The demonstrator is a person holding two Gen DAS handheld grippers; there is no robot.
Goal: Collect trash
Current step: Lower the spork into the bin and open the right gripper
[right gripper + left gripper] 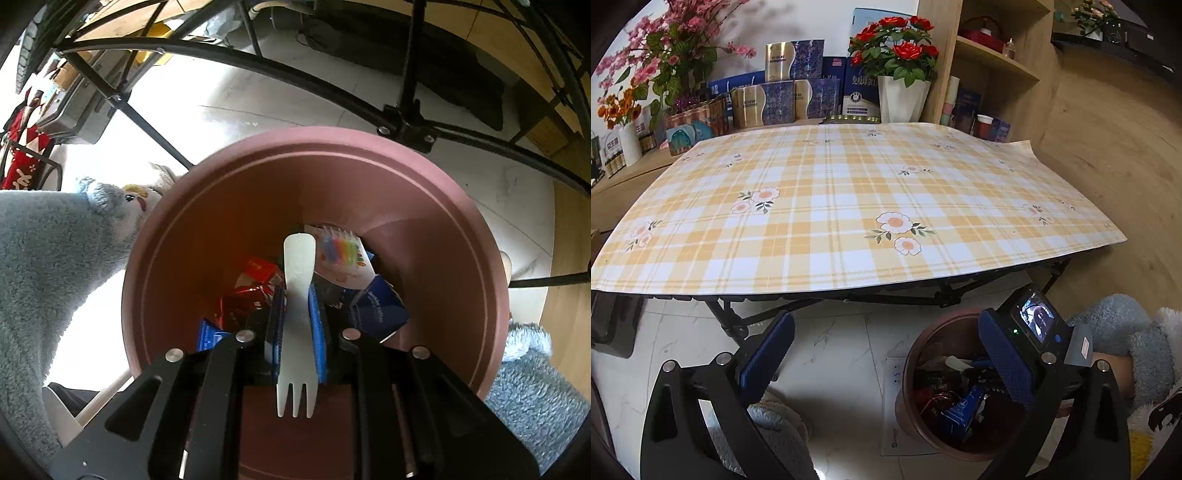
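The right gripper (298, 310) points steeply down into the brown bin (258, 177), its two blue pads closed on the middle of a white plastic fork (297, 295). The fork's handle end reaches ahead of the fingertips into the bin, and its tines point back toward the camera. Below the fingertips lie a red wrapper (247, 295), a blue carton (380, 306) and a white packet with coloured stripes (343, 258). The left gripper (886, 358) hangs wide open and empty in front of the checked tablecloth (849, 206), with the bin (916, 369) just below its right finger.

yellow-and-white checked tablecloth (849, 206) with white flowers; reddish-brown bin (424, 206); white fork (297, 310); red wrapper (247, 295); dark blue carton (380, 306)
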